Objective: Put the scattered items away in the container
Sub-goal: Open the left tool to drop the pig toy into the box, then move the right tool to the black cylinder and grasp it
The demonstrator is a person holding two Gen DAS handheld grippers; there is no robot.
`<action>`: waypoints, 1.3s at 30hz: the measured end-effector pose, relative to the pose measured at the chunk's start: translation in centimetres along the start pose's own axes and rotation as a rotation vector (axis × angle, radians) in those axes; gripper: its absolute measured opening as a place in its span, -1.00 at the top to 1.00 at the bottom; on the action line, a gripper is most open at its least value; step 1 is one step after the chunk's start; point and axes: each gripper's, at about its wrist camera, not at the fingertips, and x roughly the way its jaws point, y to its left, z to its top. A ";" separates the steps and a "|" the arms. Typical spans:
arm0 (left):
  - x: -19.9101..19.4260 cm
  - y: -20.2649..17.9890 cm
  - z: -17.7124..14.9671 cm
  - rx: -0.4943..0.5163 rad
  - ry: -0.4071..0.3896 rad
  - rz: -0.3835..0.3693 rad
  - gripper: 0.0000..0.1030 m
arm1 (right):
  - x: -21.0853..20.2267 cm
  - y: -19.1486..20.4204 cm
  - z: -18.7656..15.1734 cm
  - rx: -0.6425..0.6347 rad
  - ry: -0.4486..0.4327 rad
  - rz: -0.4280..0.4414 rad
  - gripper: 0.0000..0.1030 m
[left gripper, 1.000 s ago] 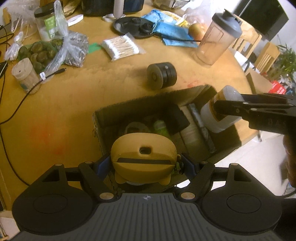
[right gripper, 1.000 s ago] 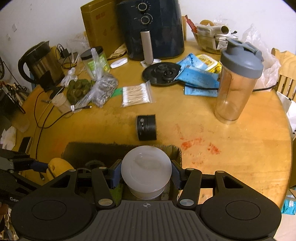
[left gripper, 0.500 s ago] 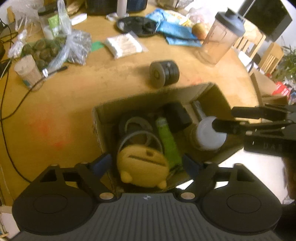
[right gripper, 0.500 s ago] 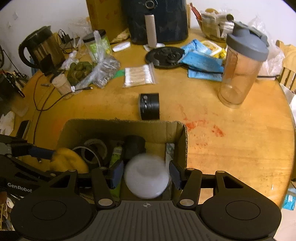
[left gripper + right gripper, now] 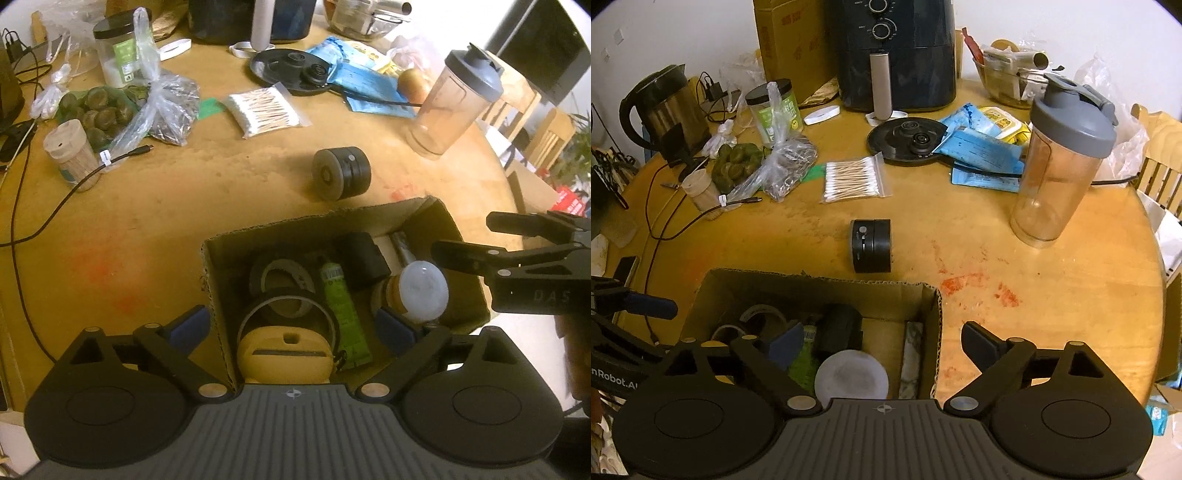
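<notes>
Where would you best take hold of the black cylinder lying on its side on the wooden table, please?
Grip the black cylinder across its two flat end faces, coming from above. It lies on its side, so the curved wall could roll away; the flat ends give the fingers parallel surfaces.

Brown cardboard box holds yellow tape measure, green tube, white-lidded jar

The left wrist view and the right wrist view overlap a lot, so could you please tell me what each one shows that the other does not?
Only the left wrist view shows the yellow tape measure lying in the cardboard box and the round fruit. Only the right wrist view shows the kettle and air fryer. Both show the box, the white-capped bottle in it, the black cylinder outside it, and the shaker bottle.
</notes>
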 end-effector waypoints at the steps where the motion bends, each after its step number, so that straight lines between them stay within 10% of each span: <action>1: 0.0 0.0 0.1 -0.006 -0.002 0.001 -0.91 | 0.1 0.0 0.1 -0.002 0.001 0.002 -0.81; 39: -0.4 1.6 1.3 -0.256 -0.028 0.126 -0.91 | 7.2 -2.6 8.0 -0.095 0.042 0.096 -0.81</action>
